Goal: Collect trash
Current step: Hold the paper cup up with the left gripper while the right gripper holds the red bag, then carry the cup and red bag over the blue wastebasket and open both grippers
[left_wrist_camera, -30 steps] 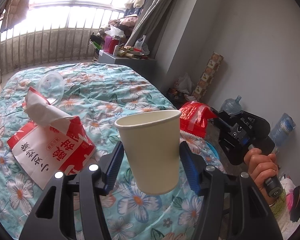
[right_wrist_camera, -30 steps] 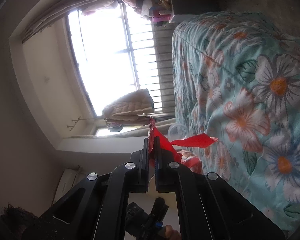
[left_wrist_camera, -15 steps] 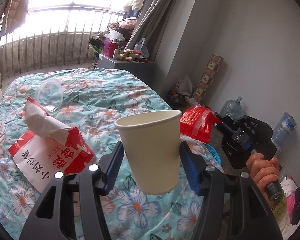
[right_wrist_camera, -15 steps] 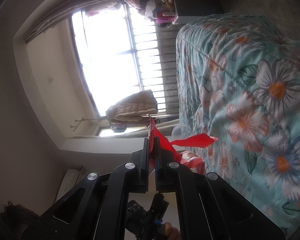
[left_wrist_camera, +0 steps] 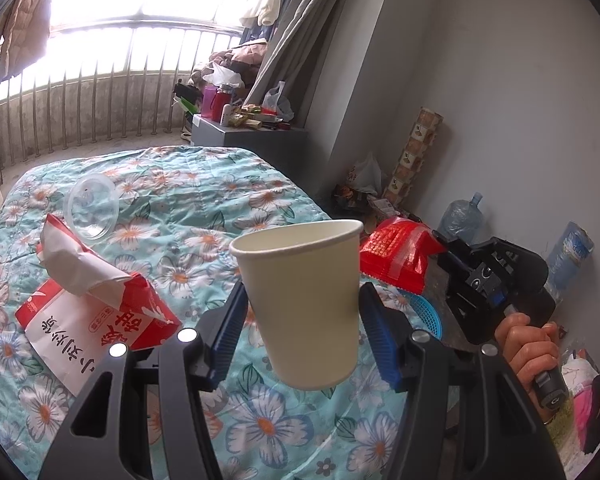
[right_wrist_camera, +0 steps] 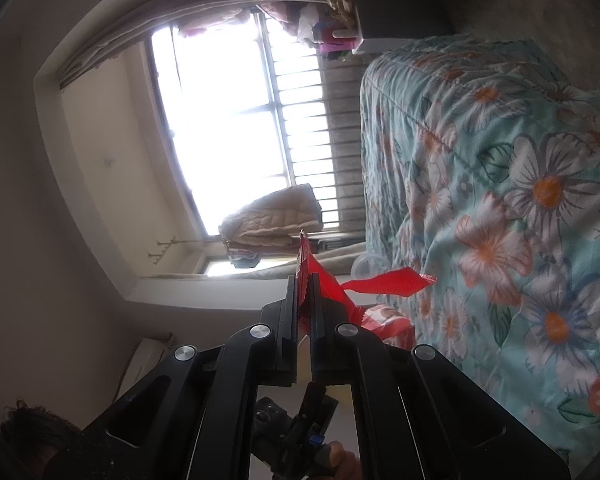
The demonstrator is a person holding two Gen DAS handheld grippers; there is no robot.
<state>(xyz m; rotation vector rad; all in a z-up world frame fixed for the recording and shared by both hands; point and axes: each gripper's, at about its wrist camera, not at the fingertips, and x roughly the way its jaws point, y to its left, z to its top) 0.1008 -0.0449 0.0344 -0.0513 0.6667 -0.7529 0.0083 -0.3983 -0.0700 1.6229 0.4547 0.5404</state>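
In the left wrist view little has changed over the last second: the left gripper (left_wrist_camera: 302,312) still clamps the paper cup (left_wrist_camera: 302,300) between its blue pads, upright and lifted clear of the bed (left_wrist_camera: 220,184), so this piece of trash is already collected and waits only for a bin. The view has merely drifted a little over the quilt. Left on the bed are a red-and-white paper bag (left_wrist_camera: 88,312) with crumpled paper near the left edge and a clear plastic lid (left_wrist_camera: 92,210) beyond it; both lie open to reach. Off the right edge the right gripper (left_wrist_camera: 456,258), held in a hand (left_wrist_camera: 528,344), carries a red wrapper (left_wrist_camera: 396,256) above a blue basket (left_wrist_camera: 424,312). In the right wrist view the narrow jaws stay pinched on that wrapper, unchanged.
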